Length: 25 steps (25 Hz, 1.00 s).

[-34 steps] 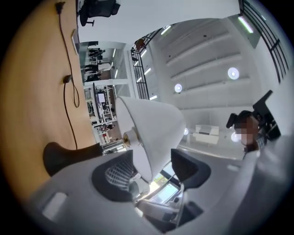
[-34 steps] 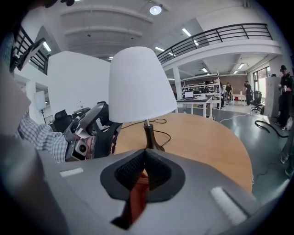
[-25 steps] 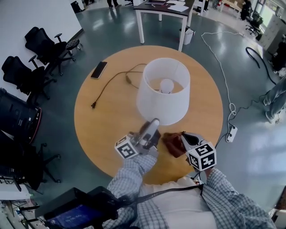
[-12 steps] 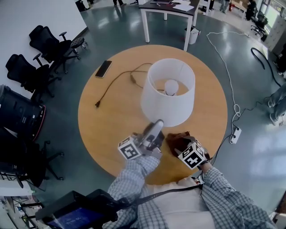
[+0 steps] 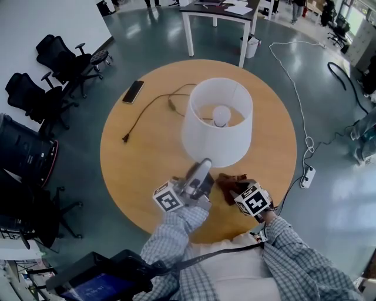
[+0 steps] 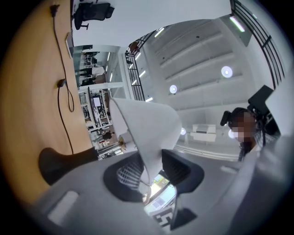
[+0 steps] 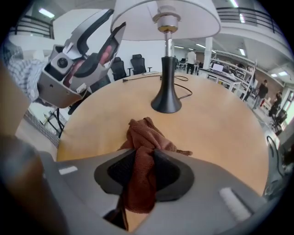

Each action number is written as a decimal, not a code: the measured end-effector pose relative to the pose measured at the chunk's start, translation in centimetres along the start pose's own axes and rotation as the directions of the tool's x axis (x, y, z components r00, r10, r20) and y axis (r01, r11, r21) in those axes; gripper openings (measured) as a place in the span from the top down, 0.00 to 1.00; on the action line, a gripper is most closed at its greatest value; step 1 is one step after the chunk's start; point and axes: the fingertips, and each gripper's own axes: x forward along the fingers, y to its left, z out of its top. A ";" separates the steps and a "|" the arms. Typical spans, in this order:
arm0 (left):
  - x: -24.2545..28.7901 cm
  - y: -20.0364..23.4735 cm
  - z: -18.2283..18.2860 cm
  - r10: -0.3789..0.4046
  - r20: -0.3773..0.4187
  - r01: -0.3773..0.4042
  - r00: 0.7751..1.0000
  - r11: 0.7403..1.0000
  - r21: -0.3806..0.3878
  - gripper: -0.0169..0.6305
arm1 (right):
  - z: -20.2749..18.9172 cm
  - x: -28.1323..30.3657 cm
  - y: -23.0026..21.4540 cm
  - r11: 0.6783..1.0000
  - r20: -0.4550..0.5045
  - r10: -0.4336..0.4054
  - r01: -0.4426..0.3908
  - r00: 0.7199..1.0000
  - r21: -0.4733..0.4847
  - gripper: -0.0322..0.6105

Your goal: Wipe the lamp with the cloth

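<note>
We look steeply down on a round wooden table (image 5: 120, 170) with a table lamp (image 5: 216, 120) standing on it, a little past the middle. Our left gripper (image 6: 151, 170) points up at the lamp and pinches the lower rim of its white lampshade (image 6: 147, 128) between both pads. Our right gripper (image 7: 144, 170) points down at the tabletop near our edge, just to the right of the left one. Its jaws have just been closing, and a crumpled brown cloth (image 7: 147, 137) sits between them, squeezed by both pads. The rest of the cloth bunches on the wood in front of the jaws, near the lamp's black base (image 7: 166, 103) but apart from it.

Through the open top of the shade we see the round bulb (image 5: 221, 113). A black power cord (image 5: 147, 111) trails from the lamp across the left half of the table, and its plug lies free on the wood. A dark phone (image 5: 133, 92) lies near the far left rim. Off the table, black office chairs (image 5: 59, 59) stand at the left and a white table (image 5: 214, 14) at the far side. A white power strip (image 5: 305, 175) with its cable lies on the grey floor at the right.
</note>
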 end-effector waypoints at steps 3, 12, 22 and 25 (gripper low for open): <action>-0.1 0.3 -0.1 0.008 -0.005 -0.008 1.000 1.000 -0.001 0.78 | 1.1 -1.8 -0.2 0.988 0.102 0.036 -0.052 0.994 0.148 0.78; -0.6 0.3 -0.1 0.011 0.001 -0.011 1.000 1.000 -0.006 0.78 | 9.2 -17.4 -4.3 0.972 0.581 -0.088 -0.057 0.809 0.227 0.79; -0.4 0.5 0.0 0.028 0.004 -0.028 1.000 1.000 0.004 0.78 | 24.9 -31.9 -0.7 0.976 0.840 0.013 0.178 0.543 -0.129 0.79; -0.5 0.5 -0.1 0.031 0.005 -0.031 0.999 0.999 0.007 0.78 | 26.2 -30.2 1.7 0.948 0.804 0.030 0.238 0.594 -0.212 0.79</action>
